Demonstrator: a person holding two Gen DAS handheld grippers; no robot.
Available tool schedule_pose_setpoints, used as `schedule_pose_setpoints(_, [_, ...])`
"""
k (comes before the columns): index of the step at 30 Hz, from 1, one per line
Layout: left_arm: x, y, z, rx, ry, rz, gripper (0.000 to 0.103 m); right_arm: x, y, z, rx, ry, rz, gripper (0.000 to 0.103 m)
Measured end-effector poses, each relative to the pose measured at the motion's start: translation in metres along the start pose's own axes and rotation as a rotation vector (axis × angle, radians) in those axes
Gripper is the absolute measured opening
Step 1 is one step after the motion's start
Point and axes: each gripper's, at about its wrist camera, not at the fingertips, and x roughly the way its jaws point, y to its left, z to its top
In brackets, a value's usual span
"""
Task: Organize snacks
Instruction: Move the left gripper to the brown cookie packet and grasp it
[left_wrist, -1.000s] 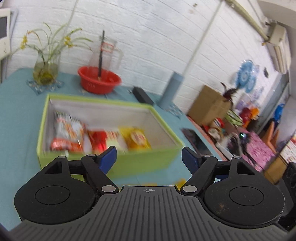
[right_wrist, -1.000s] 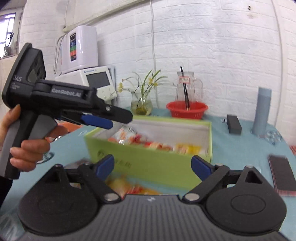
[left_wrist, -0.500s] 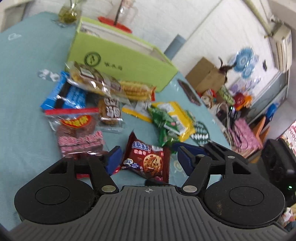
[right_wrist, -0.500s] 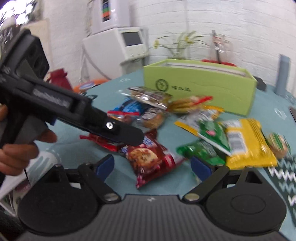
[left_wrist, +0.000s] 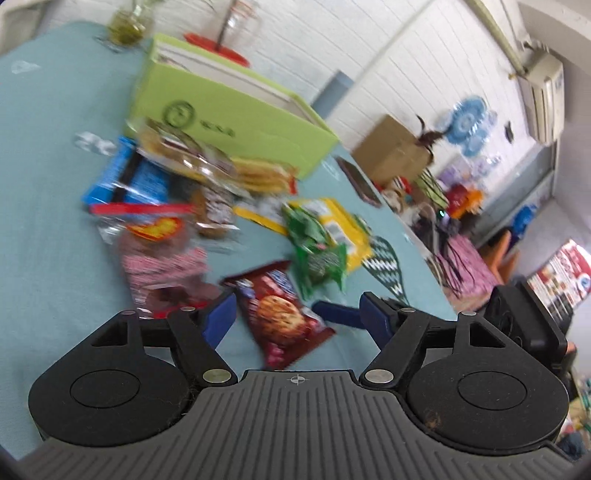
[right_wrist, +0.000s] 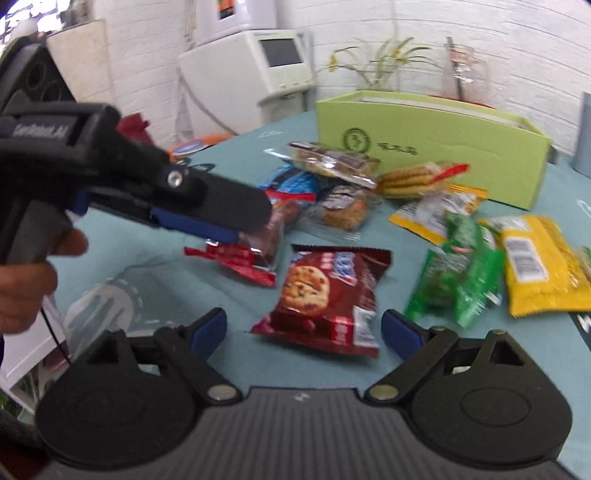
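Note:
Several snack packets lie on the teal table in front of the green box (left_wrist: 229, 122) (right_wrist: 424, 144). A dark red cookie packet (left_wrist: 280, 317) (right_wrist: 321, 295) lies flat at the near edge of the pile. My left gripper (left_wrist: 297, 319) hovers over it, jaws opening, the packet between the fingers but untouched by the pads. My right gripper (right_wrist: 304, 328) stands open just before the same packet, holding nothing. In the right wrist view the left gripper (right_wrist: 229, 218) reaches in from the left, above a red-edged clear packet (right_wrist: 236, 258).
Green packets (right_wrist: 458, 273) and a yellow packet (right_wrist: 535, 266) lie to the right, a biscuit stack (right_wrist: 413, 177) and a blue packet (left_wrist: 136, 177) nearer the box. A vase (left_wrist: 127, 27), a red bowl and a glass jug stand behind the box. A person's hand (right_wrist: 26, 288) grips the left tool.
Both grippers have drawn back from the box and sunk to the snack pile. In the last half second they hardly moved, and the left jaws stand slightly wider.

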Motion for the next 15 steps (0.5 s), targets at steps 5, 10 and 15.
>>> schedule_pose_setpoints(5, [0.032,-0.011,0.001,0.026,0.062,0.062,0.054,0.006,-0.003,-0.002,0.045,-0.032,-0.038,0.094])
schedule_pose_setpoints(10, [0.040,-0.003,0.000,0.005,0.064,0.111,0.053,0.003,-0.011,-0.002,0.081,-0.045,-0.022,0.094])
schedule_pose_setpoints(15, [0.041,-0.001,0.012,-0.004,0.066,0.094,0.052,0.000,-0.009,0.007,0.124,-0.025,-0.046,0.093])
